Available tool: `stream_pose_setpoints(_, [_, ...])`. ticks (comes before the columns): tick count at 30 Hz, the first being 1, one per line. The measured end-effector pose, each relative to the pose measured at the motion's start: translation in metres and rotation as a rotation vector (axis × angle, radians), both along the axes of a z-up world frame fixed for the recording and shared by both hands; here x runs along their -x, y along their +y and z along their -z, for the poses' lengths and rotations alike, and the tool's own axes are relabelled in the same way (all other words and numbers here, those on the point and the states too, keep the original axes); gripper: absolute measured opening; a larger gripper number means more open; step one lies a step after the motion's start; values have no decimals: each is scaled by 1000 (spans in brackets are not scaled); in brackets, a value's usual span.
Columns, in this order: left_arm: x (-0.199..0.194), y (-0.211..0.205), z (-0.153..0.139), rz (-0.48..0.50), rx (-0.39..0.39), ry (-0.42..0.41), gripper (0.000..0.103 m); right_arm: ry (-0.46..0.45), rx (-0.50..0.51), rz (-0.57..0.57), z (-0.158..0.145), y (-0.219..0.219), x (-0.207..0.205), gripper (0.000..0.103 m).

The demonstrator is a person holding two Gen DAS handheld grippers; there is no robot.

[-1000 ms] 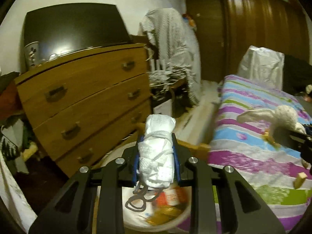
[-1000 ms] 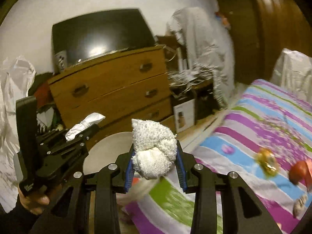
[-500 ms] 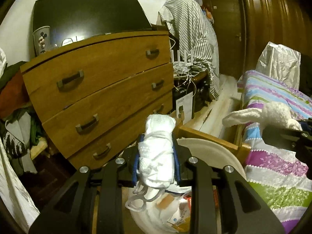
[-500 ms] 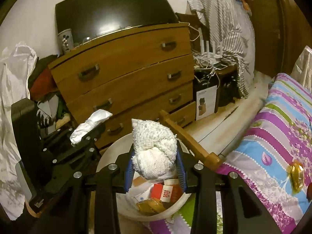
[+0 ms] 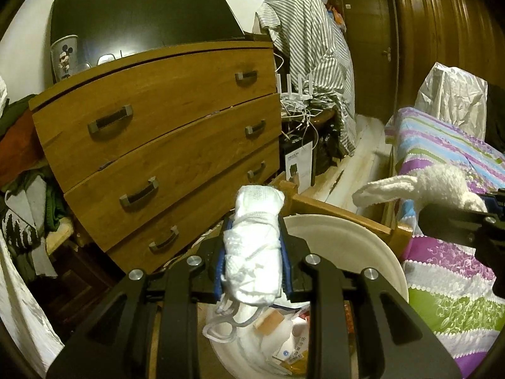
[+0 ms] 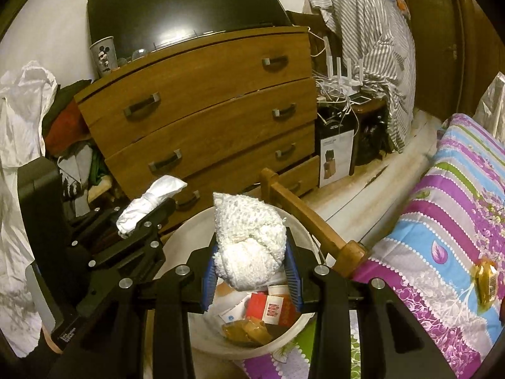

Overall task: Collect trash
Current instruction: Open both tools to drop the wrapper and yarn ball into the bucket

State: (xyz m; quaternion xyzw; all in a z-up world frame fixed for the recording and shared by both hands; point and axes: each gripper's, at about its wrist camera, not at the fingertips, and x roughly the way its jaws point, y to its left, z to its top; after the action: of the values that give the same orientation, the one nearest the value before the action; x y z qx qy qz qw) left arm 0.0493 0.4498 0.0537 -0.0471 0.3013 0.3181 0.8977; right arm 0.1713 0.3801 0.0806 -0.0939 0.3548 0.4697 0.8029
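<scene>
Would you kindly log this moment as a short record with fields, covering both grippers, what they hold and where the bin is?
left gripper: shut on rolled white face mask, ear loops dangling
right gripper: shut on white knitted bundle
position: both loads above the white trash bin
bin contents: cartons and wrappers, red box visible
bin location: between the wooden dresser and the striped bedspread
still on bed: amber wrapper
</scene>
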Motion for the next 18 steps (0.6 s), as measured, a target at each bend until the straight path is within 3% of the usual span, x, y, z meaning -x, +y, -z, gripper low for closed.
stream_pose_setpoints(10, [-10, 27, 22, 35, 135, 30, 27, 30, 25, -15, 16, 9, -7, 39])
stream_pose_setpoints(11, [-11, 28, 26, 47, 146, 37, 28, 32, 42, -31, 20, 13, -8, 44])
stream_pose_setpoints(12, [-12, 30, 30, 61, 163, 48, 39, 24, 55, -25, 23, 14, -8, 49])
stream_pose_setpoints(14, [-11, 35, 36, 48, 179, 48, 50, 14, 61, -16, 27, 14, -9, 54])
stream_pose_setpoints(18, [-5, 50, 44, 63, 289, 11, 50, 29, 54, -11, 33, 12, -12, 54])
